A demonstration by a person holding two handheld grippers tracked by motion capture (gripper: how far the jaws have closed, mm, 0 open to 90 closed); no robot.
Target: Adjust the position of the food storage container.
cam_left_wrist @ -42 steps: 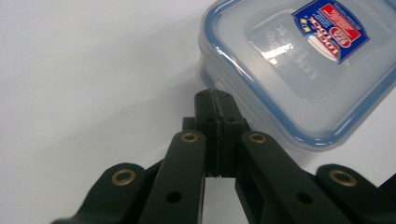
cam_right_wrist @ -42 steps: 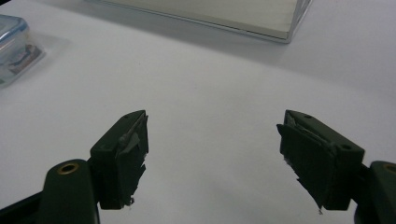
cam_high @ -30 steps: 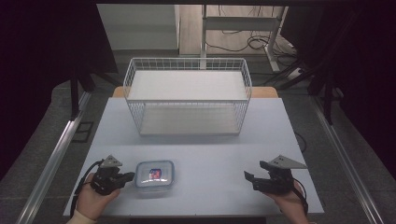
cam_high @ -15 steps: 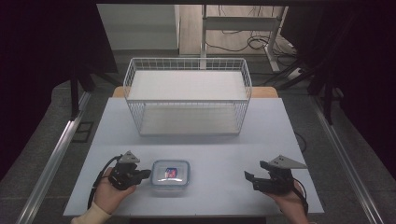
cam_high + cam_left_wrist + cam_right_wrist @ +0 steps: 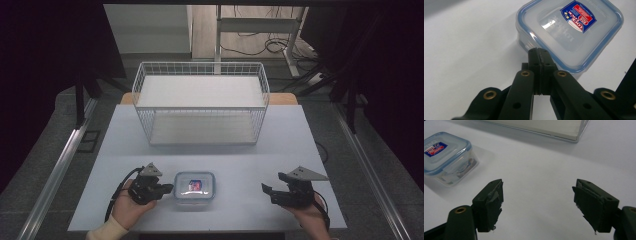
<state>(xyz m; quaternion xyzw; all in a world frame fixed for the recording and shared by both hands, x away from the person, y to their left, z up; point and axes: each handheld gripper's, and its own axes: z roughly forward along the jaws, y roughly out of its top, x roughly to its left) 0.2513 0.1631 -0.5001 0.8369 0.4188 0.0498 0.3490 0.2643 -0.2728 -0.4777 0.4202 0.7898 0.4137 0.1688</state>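
My left tool [image 5: 539,53] clenched, tips against container [image 5: 571,32]; right tool [image 5: 537,202] released. Container on tabletop [image 5: 225,155], basket [image 5: 200,102] well apart — transfer not started.

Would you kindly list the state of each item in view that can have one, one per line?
Food container: lid on, upright on the table, pushed against by the left gripper's tips.
Wire basket: upright, open-topped, nothing inside apart from its white liner.
Left gripper: fingers shut, tips pressed to the container's side wall.
Right gripper: fingers wide open, holding nothing, apart from the container.
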